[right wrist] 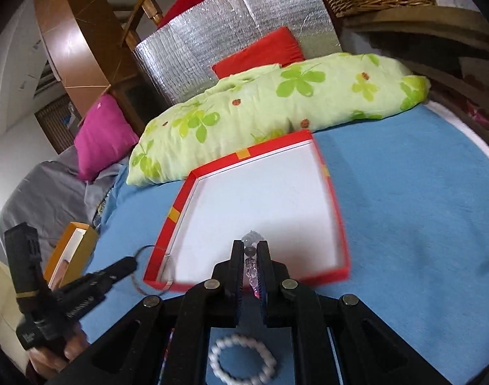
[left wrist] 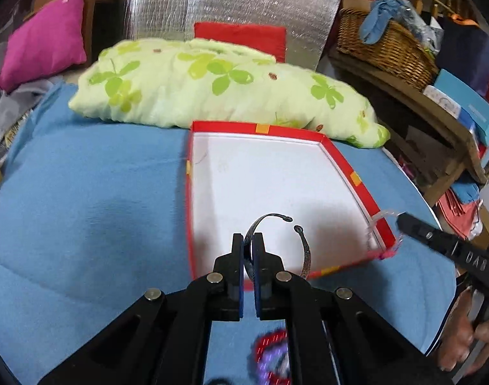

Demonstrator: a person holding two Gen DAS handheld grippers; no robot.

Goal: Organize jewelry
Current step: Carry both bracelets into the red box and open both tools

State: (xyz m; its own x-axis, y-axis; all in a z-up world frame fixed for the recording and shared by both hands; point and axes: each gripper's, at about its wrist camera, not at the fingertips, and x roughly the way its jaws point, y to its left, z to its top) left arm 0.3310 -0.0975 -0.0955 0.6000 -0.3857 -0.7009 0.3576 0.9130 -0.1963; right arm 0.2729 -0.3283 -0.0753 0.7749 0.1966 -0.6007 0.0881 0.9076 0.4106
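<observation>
A red box point(left wrist: 347, 165) with a white inside lies open on the blue blanket; it also shows in the right wrist view point(right wrist: 167, 227). My left gripper point(left wrist: 248, 240) is shut on a dark metal open cuff bracelet point(left wrist: 303, 247) and holds it over the box's near edge. My right gripper point(right wrist: 250, 247) is shut on a clear and pink bead bracelet point(right wrist: 251, 258) just above the box's near rim. In the left wrist view the right gripper point(left wrist: 401, 218) sits at the box's right corner with the clear beads point(left wrist: 380, 216). A white pearl bracelet point(right wrist: 241, 362) lies on the blanket under my right gripper.
A green clover-print pillow point(left wrist: 212, 83) lies behind the box. A pink cushion point(left wrist: 42, 45), a red cushion point(left wrist: 241, 37) and a silver foil panel point(left wrist: 231, 3) stand further back. A wicker basket point(left wrist: 382, 45) sits at the right. A small orange box point(right wrist: 71, 250) lies at the left. A red and purple beaded item point(left wrist: 273, 353) lies under my left gripper.
</observation>
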